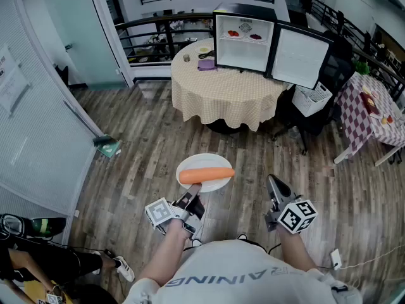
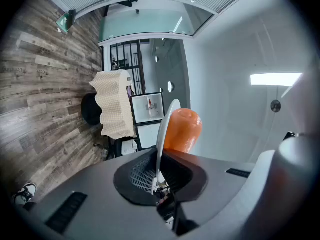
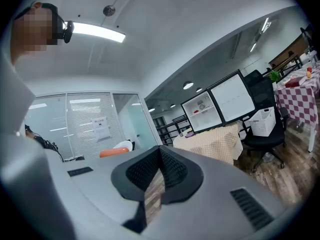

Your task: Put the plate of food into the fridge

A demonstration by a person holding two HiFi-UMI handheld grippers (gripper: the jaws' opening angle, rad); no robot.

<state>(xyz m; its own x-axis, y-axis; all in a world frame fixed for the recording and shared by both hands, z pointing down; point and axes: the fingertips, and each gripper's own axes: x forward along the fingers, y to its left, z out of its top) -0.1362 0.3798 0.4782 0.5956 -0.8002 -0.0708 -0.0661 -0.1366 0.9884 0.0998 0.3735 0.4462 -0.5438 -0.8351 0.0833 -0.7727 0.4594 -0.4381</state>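
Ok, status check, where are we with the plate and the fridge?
Left gripper shut on plate rim, carrot lying on it. Right gripper shut, empty. Fridge on the table ahead, door open. Floor between looks clear.

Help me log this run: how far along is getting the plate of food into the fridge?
Done: the left gripper is shut on the rim of the plate, carrot on it, and the fridge on the table stands open. In hand: the plate is held above the floor, well short of the table. Left: carry it over and set it inside. The right gripper is shut and empty.
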